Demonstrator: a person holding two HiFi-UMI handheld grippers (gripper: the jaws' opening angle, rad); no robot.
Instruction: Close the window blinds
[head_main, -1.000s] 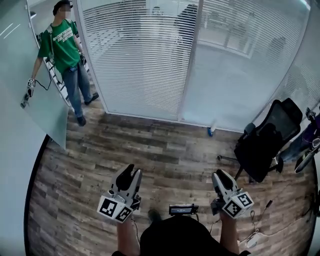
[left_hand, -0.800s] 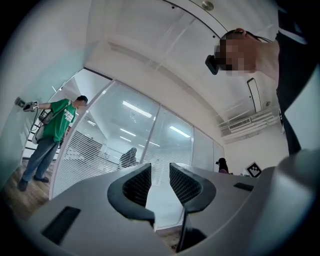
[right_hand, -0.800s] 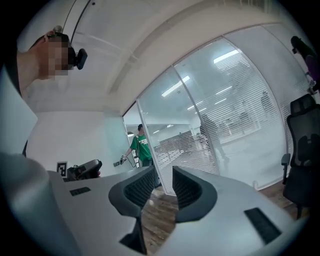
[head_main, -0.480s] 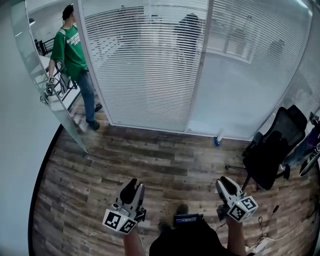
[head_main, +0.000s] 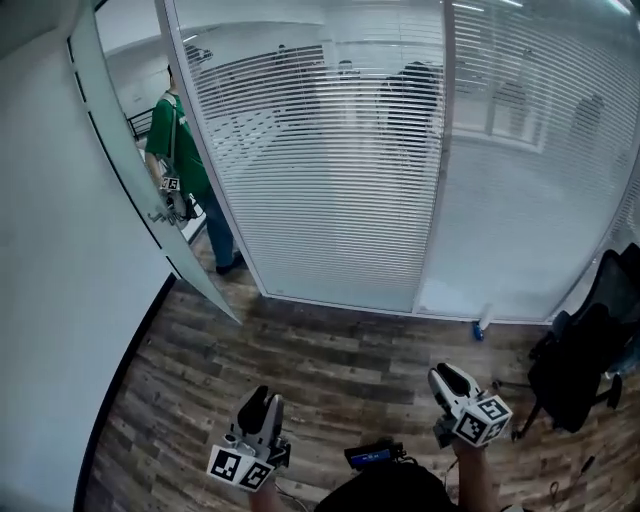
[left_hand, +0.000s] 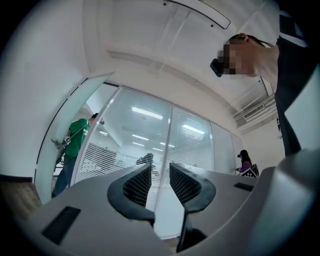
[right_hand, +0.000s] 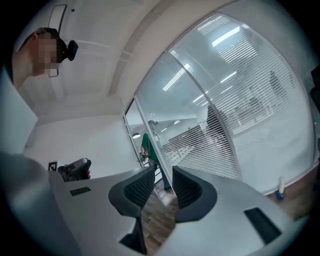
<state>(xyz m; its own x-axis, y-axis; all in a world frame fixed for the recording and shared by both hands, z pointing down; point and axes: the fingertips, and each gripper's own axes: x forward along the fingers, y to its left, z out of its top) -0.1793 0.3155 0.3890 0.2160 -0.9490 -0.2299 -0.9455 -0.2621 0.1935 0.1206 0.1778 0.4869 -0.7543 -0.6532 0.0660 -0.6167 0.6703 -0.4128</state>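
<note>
Facing the window blinds (head_main: 330, 170) from well back, left claw (head_main: 262, 393) and right claw (head_main: 441, 372) stand slightly spread, empty.

I am looking along the left gripper (left_hand: 160, 172), and its jaws are standing a little apart with nothing between the ribbed pads (left_hand: 138, 185). Beyond them a glass wall (left_hand: 150, 125) is filling the middle of my view, with white window blinds (left_hand: 97, 159) hanging behind the lower part of its panes. At the left a person in a green shirt (left_hand: 76, 142) is standing by an open glass door (left_hand: 62, 130). At the far right another person (left_hand: 245, 161) is showing small. A strip of wooden floor (left_hand: 17, 200) is showing at the lower left.
</note>
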